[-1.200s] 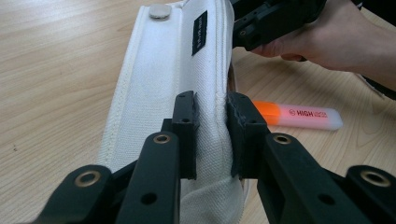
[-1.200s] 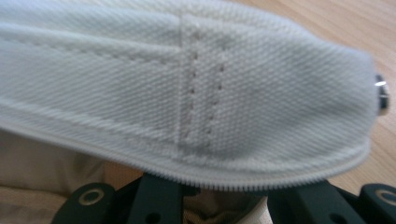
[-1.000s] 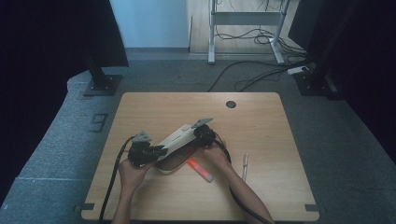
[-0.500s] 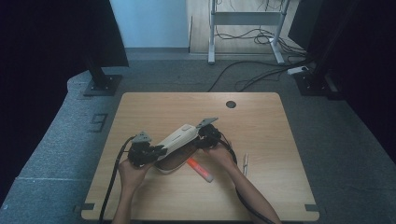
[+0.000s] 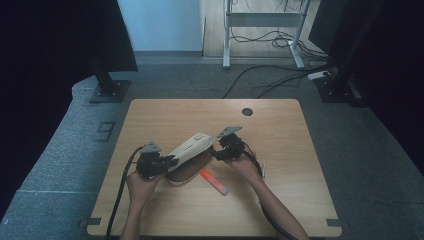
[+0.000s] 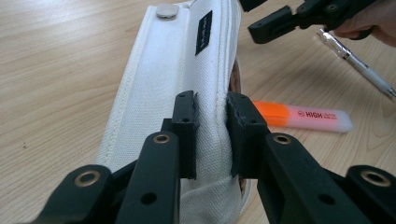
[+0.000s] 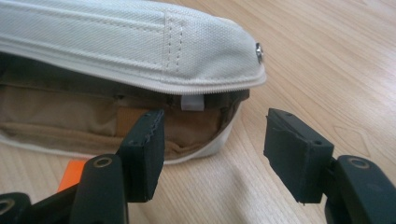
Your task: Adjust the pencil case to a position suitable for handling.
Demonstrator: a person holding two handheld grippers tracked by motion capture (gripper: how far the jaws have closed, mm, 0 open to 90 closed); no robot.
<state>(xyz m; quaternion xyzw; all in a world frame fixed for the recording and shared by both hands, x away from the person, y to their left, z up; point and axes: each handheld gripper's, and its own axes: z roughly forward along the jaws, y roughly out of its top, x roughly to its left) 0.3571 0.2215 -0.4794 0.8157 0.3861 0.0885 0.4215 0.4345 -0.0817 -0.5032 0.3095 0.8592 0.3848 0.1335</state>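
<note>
- Left tool [image 6: 212,135] clenched on the white canvas pencil case [image 5: 190,148], lid raised, worktop [image 5: 280,200] centre.
- Right tool [image 7: 215,154] released, jaws just widening, nothing between.
- Next, judged: load orange highlighter [image 5: 213,181], at five o'clock of the case.

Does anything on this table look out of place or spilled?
Nothing spilled. An orange highlighter and a clear pen lie loose on the wooden table beside the unzipped white canvas pencil case.
</note>
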